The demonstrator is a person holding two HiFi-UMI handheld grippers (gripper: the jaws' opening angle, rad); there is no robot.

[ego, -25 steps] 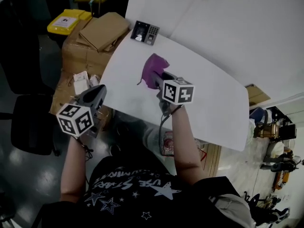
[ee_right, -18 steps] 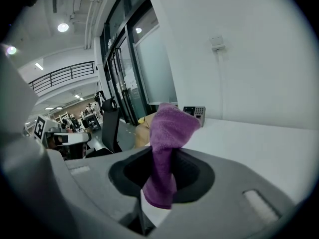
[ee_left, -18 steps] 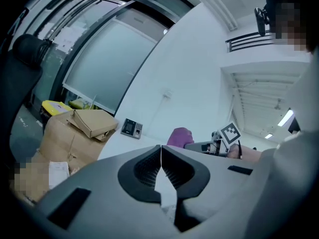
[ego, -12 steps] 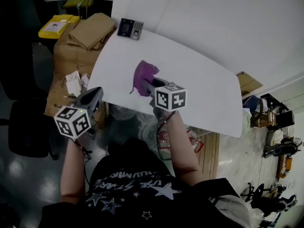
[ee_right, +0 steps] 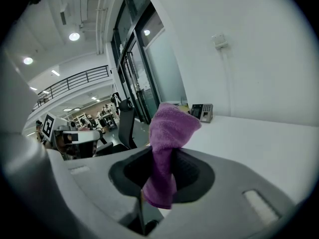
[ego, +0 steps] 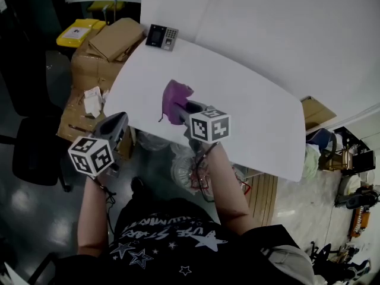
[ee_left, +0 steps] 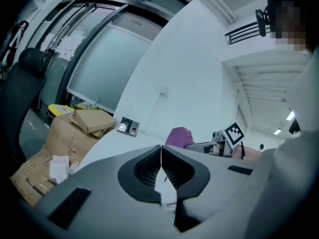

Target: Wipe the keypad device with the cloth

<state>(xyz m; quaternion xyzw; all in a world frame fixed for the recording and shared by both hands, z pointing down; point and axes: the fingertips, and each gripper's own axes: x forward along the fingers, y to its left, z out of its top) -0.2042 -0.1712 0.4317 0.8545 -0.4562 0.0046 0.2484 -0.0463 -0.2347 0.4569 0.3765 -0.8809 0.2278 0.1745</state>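
Observation:
The keypad device (ego: pixel 162 37), a small dark box with a grey button pad, lies at the far left corner of the white table (ego: pixel 249 105); it also shows small in the left gripper view (ee_left: pixel 129 127) and the right gripper view (ee_right: pixel 202 112). My right gripper (ego: pixel 181 108) is shut on the purple cloth (ego: pixel 174 100), which stands bunched up out of its jaws (ee_right: pixel 167 148) above the table's near side. My left gripper (ego: pixel 117 125) hangs off the table's left edge, shut with nothing in it (ee_left: pixel 161 163).
Cardboard boxes (ego: pixel 110 37) and a yellow bin (ego: pixel 80 31) stand on the floor left of the table. A black chair (ego: pixel 35 153) is at the far left. Bags and clutter (ego: pixel 196 171) lie under the table's near edge.
The right gripper has drawn the purple cloth a little nearer and to the left over the table. The left gripper has kept its place beside the table's edge.

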